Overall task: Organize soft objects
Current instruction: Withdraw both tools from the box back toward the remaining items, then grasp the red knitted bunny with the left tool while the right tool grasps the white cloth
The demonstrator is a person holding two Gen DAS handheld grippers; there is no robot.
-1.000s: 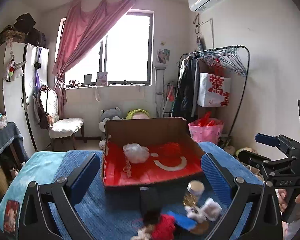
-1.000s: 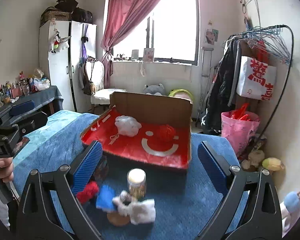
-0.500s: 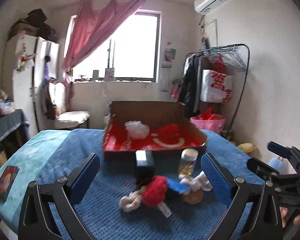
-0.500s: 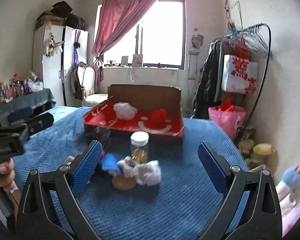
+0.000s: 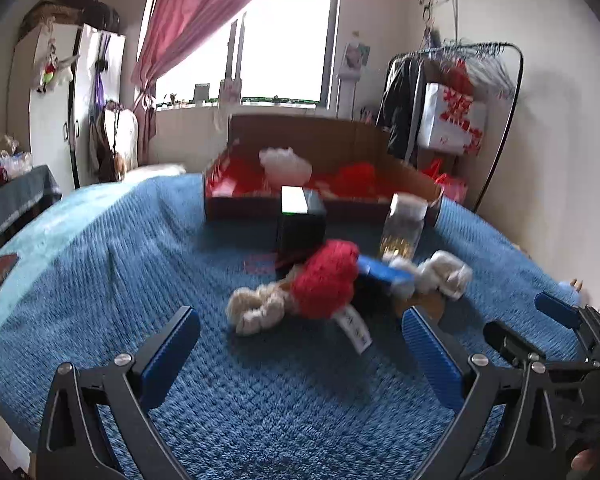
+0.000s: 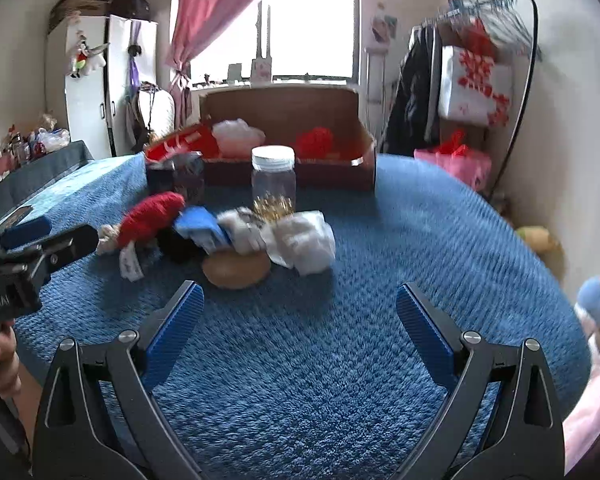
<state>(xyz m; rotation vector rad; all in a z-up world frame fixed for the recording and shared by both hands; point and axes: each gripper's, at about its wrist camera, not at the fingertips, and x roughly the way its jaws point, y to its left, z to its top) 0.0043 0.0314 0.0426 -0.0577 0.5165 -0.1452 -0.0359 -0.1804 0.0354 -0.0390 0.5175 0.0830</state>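
Note:
A pile lies on the blue bedspread [image 5: 140, 280]: a red knitted toy [image 5: 326, 278] with a cream rope end [image 5: 254, 308], a blue cloth [image 5: 382, 272] and white soft pieces [image 5: 440, 274]. My left gripper [image 5: 300, 354] hangs open just short of the red toy. My right gripper [image 6: 300, 322] is open too, short of a tan round object [image 6: 236, 266] and white cloth [image 6: 304, 242]. Behind the pile, a cardboard box [image 5: 320, 200] with red lining holds a white fluffy item [image 5: 286, 164] and a red yarn ball [image 5: 356, 176].
A black box [image 5: 300, 224] and a clear jar with a white lid [image 6: 273, 178] stand between pile and cardboard box. A clothes rack [image 5: 460, 100] and pink bag [image 6: 456, 160] are on the right, a white wardrobe [image 5: 64, 100] on the left. Plush toys [image 6: 596, 300] lie beside the bed.
Both grippers have dropped lower and drawn closer to the pile; the box now appears further back and nearly side-on. Both stay open.

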